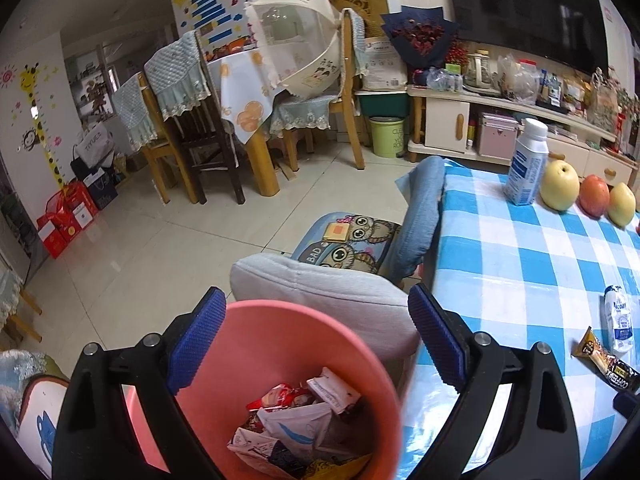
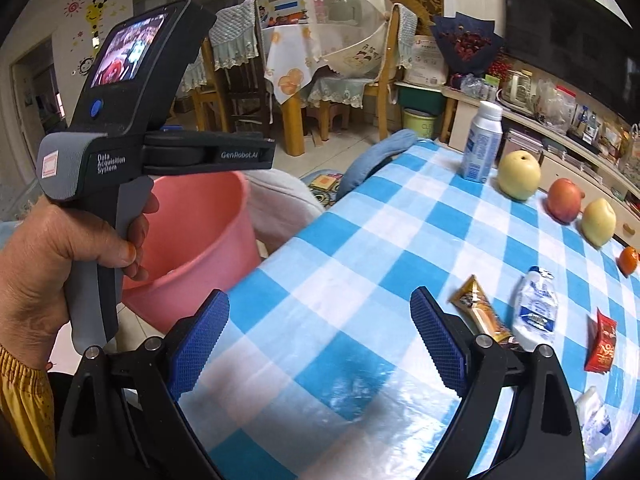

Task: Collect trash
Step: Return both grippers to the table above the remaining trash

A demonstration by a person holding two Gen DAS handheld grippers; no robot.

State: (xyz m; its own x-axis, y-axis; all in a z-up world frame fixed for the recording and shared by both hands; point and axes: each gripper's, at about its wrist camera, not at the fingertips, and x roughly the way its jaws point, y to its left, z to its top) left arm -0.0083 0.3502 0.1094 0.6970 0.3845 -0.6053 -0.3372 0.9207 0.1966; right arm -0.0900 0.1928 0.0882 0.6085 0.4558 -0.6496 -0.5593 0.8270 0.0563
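Note:
A pink bin (image 1: 280, 344) stands beside the table, holding several wrappers (image 1: 304, 412). My left gripper (image 1: 316, 336) hangs open above it, with nothing between its blue pads. My right gripper (image 2: 320, 328) is open over the blue-checked tablecloth (image 2: 360, 240), also with nothing between its pads. Just right of its right finger lie a brown coffee sachet (image 2: 478, 312), a crumpled white-and-blue pouch (image 2: 536, 308), a red wrapper (image 2: 602, 340) and a white wrapper (image 2: 596, 412). The left wrist view shows the sachet (image 1: 604, 356) and the pouch (image 1: 618, 318) at its right edge.
A white bottle (image 2: 482, 144), two pears (image 2: 518, 176), an apple (image 2: 564, 200) and an orange (image 2: 629, 260) line the table's far side. A person's hand (image 2: 60, 248) holds the left device over the bin (image 2: 200, 232). Cushioned seats (image 1: 320, 292), chairs and a cabinet lie beyond.

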